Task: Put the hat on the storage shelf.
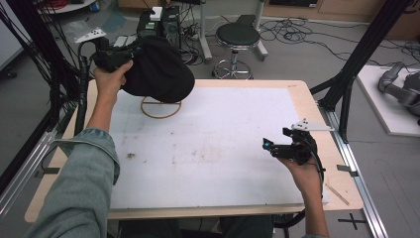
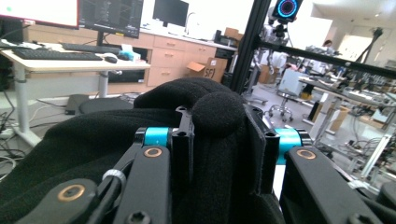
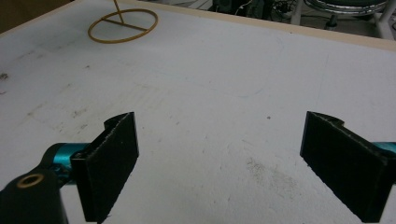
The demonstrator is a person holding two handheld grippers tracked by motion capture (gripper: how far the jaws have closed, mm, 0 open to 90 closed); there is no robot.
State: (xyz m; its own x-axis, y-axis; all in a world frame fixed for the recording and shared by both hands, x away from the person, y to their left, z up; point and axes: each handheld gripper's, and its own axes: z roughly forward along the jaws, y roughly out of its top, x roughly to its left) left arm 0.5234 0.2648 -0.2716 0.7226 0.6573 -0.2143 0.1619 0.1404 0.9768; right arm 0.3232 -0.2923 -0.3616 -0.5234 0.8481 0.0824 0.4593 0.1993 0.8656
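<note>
A black cap (image 1: 158, 69) hangs above the far left of the white table top (image 1: 213, 144), with my left gripper (image 1: 113, 58) shut on its edge. In the left gripper view the cap's fabric (image 2: 93, 135) bulges up between the jaws of the left gripper (image 2: 224, 154). Just under the cap stands a thin wooden stand with a ring base (image 1: 161, 107), whose upper part is hidden by the cap. The ring (image 3: 123, 25) also lies far off in the right gripper view. My right gripper (image 1: 270, 146) hovers low over the table's right side, open and holding nothing (image 3: 224, 158).
A black frame post (image 1: 354, 69) rises at the table's far right corner. A round stool (image 1: 237, 37) and computer towers (image 1: 158, 22) stand on the floor behind the table. A small wooden stick (image 1: 337, 193) lies near the right edge.
</note>
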